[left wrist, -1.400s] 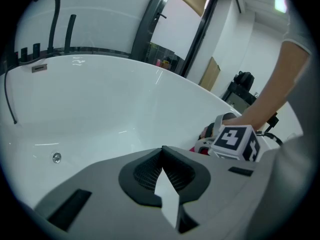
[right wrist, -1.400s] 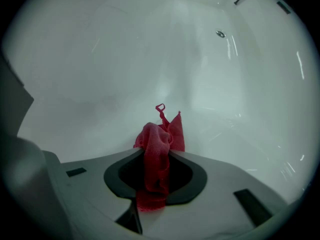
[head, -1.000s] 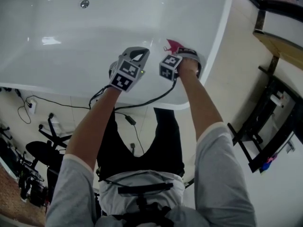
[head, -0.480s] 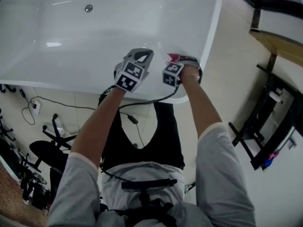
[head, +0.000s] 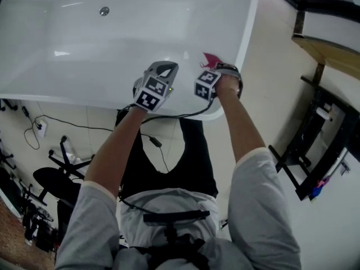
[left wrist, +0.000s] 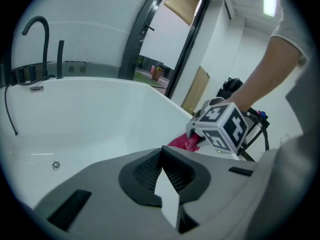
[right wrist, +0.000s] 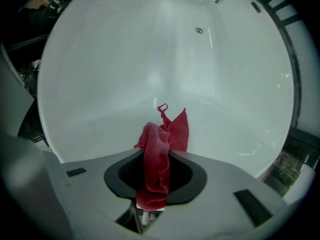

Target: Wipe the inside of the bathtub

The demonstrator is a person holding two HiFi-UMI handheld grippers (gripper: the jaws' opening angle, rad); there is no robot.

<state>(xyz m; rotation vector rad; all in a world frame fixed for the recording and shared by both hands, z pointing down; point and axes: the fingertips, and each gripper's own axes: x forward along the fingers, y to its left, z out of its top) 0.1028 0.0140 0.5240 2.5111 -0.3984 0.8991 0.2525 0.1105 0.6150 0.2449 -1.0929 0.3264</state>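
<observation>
Tub [head: 112, 38], white, fills head view from 9 to 1 o'clock; drain [head: 104, 10] at 11. R gripper [right wrist: 157, 153] is clamped on rag [right wrist: 160, 139]. Rag is red, its tip sticks out past jaws twd tub's inner wall, by the rim at approx. 1 o'clock in head view. L gripper [left wrist: 161, 153] is closed w/ nothing betw. jaws, just beside R at its 9 o'clock, over near rim. Faucet [left wrist: 37, 31] sits at 10 o'clock in L gripper view.
</observation>
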